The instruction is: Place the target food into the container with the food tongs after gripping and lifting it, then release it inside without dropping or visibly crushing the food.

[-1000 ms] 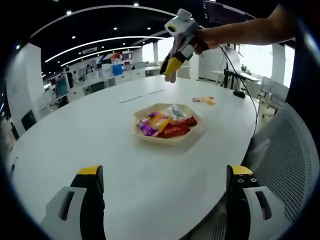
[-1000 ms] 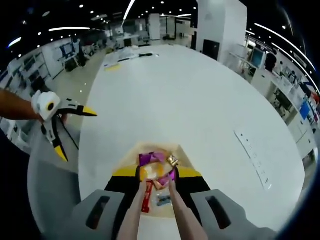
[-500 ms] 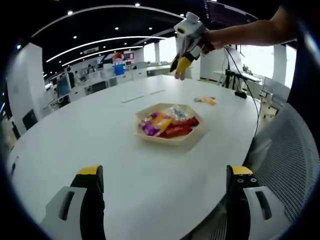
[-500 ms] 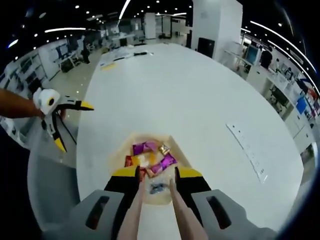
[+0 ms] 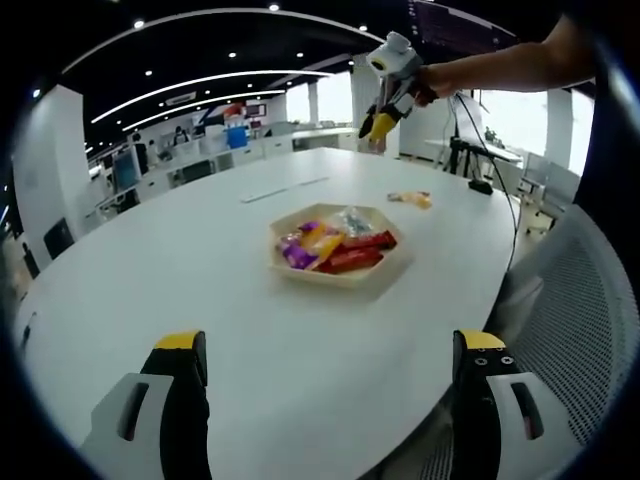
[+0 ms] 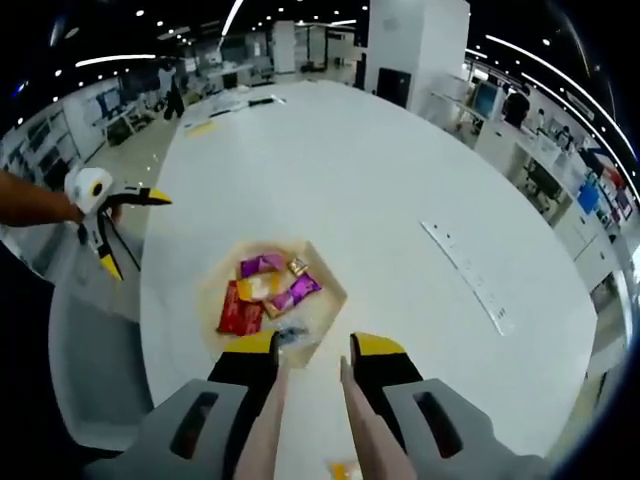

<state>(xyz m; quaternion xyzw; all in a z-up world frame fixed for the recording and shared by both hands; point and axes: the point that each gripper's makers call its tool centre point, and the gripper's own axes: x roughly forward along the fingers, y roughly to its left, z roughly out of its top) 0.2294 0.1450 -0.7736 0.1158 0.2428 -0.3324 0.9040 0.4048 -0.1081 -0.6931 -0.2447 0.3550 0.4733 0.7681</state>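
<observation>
Right tool (image 6: pixel 312 350) held the food tongs (image 6: pixel 270 420) by their two pale arms. Its yellow-tipped jaws were set against the outsides of the arms, and the tong tips were spread with nothing between them. It hung high over the white counter (image 5: pixel 150 260).

Left tool (image 5: pixel 330 350) was low at the counter's near edge, jaws wide apart and empty.

The hexagonal tray (image 5: pixel 340 282) sat mid-counter and held a mix of wrapped snacks in purple, red, yellow and clear wrappers.

One orange-wrapped snack (image 5: pixel 410 200) lay alone on the counter beyond the tray, well apart from it. I judged this to be the target food. It was not yet gripped.

Key relation: in the right gripper view this snack appeared at the very bottom, between the tong arms and behind the tips, while the tray lay ahead and to the left of the tips. I judged that the tongs needed to draw back and descend. The right tool was clearly the nearer one.

From the left gripper view the snack's long axis ran roughly crosswise.

No brand or lettering on any wrapper was legible.
</observation>
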